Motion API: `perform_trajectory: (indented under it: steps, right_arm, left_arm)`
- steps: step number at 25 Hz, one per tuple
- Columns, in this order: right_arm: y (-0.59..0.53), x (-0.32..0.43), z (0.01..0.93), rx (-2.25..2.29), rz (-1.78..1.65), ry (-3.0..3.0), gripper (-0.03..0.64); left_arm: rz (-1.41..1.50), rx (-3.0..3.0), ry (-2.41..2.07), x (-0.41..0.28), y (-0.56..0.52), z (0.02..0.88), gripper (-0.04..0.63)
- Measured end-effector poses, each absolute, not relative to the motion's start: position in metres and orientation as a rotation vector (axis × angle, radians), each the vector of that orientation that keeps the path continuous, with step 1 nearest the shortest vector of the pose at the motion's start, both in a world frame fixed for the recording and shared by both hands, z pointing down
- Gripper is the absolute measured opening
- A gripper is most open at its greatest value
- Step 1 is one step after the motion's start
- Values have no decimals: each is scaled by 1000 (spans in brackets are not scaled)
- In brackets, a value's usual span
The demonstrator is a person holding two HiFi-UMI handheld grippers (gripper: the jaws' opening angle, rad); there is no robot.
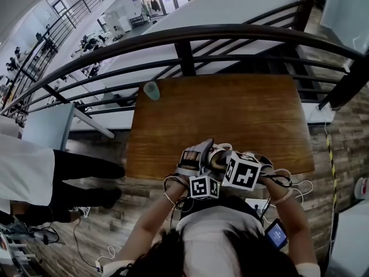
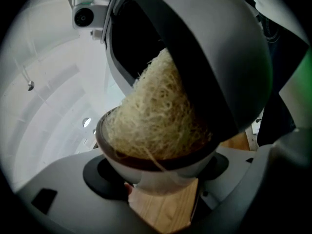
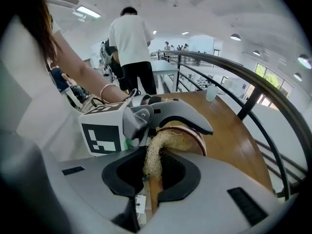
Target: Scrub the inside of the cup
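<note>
The left gripper (image 2: 158,182) has its jaws spread wide and pressed on a round cup (image 2: 165,172), glossy white outside with a brown rim. A pale, wiry scrubber (image 2: 156,116) of tangled fibres fills the cup's mouth. The right gripper (image 3: 151,172) is clamped narrowly on the scrubber's tail, which only its own view shows. The head view places both tools over the near edge of a brown wooden table (image 1: 230,114) (a small teal tumbler (image 1: 151,90) stands at its far edge).
</note>
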State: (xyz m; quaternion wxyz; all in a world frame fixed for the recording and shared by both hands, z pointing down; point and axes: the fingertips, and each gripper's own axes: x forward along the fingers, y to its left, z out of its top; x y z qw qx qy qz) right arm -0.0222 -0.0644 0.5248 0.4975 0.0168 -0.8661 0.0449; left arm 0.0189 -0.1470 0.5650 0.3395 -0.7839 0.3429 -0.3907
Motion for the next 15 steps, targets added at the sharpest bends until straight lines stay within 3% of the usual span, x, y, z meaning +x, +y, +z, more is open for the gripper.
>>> perform_trajectory:
  steps: [15]
  right_arm:
    - [-64,-15,537,5,-220,-1907,75]
  left_arm:
    - [-1052,-2058,882,20,-148,570,403]
